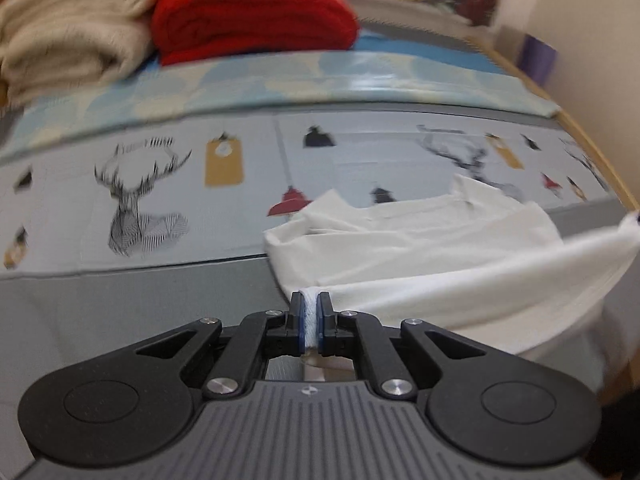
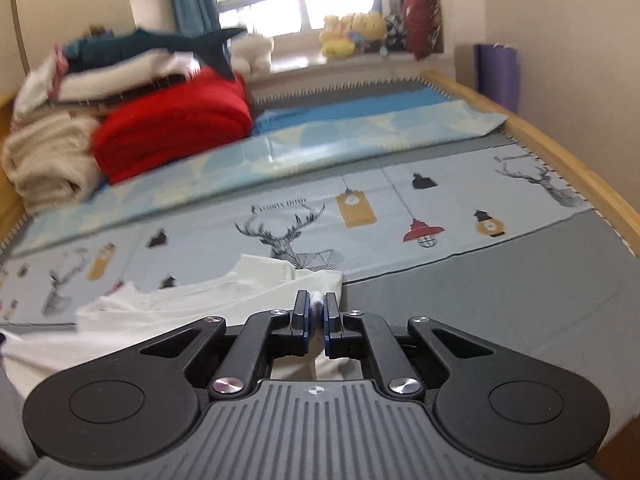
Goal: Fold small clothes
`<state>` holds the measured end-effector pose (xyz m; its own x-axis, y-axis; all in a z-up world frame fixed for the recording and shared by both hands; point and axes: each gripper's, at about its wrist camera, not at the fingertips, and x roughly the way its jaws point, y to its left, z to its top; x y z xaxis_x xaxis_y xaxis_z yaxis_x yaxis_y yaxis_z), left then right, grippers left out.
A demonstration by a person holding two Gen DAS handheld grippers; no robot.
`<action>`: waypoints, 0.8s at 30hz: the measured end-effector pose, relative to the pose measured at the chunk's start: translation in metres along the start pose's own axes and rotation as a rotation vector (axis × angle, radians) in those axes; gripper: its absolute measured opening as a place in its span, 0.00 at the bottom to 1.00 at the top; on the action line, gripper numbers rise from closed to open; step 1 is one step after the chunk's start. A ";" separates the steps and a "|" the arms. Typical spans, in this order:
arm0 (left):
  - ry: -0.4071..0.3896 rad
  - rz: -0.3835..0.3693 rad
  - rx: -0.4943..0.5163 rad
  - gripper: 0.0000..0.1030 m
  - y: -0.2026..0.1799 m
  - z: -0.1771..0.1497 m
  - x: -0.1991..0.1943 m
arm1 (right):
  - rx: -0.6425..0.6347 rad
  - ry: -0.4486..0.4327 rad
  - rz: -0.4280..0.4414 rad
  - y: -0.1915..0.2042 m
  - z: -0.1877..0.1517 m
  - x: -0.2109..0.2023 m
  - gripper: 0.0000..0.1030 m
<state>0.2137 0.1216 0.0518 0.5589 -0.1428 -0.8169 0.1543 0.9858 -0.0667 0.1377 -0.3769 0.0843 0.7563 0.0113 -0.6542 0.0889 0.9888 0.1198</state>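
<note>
A small white garment point(image 1: 432, 248) lies on the bed near its front edge, part on the grey sheet, part on the deer-print cloth. My left gripper point(image 1: 311, 312) is shut on the garment's left corner, white cloth pinched between the blue pads. A fold of the cloth stretches from there to the right, lifted off the bed. In the right wrist view the garment point(image 2: 192, 300) spreads to the left. My right gripper point(image 2: 316, 312) is shut on its right corner, a wad of white cloth between the pads.
A deer-print cloth point(image 2: 360, 216) and a blue patterned cloth point(image 2: 320, 140) cover the bed. A red folded blanket point(image 2: 176, 120) and cream blankets point(image 2: 44, 152) are stacked at the far left. The wooden bed frame point(image 2: 560, 152) runs along the right, by the wall.
</note>
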 end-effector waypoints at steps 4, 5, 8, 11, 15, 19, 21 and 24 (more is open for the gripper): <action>0.061 0.006 -0.132 0.06 0.022 0.006 0.039 | -0.014 0.086 -0.030 0.005 0.007 0.057 0.06; 0.053 0.012 -0.128 0.06 0.021 0.012 0.044 | -0.024 0.112 -0.035 0.008 0.006 0.069 0.06; 0.077 0.040 -0.126 0.06 0.020 0.023 0.063 | -0.010 0.147 -0.049 0.012 0.011 0.096 0.06; 0.116 0.064 -0.144 0.09 0.021 0.029 0.085 | 0.022 0.168 -0.054 0.011 0.019 0.123 0.06; 0.032 0.114 -0.237 0.12 0.036 0.040 0.083 | 0.150 0.144 -0.079 -0.001 0.030 0.147 0.08; 0.048 0.075 -0.267 0.12 0.047 0.041 0.086 | 0.191 0.095 -0.110 -0.014 0.035 0.151 0.13; 0.078 0.077 -0.236 0.12 0.046 0.040 0.090 | 0.195 0.112 -0.093 -0.020 0.034 0.155 0.13; 0.127 0.096 -0.221 0.12 0.049 0.035 0.097 | 0.177 0.114 -0.074 -0.026 0.032 0.156 0.13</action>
<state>0.3036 0.1526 -0.0110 0.4539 -0.0492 -0.8897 -0.0836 0.9917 -0.0974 0.2736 -0.4060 0.0030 0.6665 -0.0335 -0.7447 0.2611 0.9462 0.1911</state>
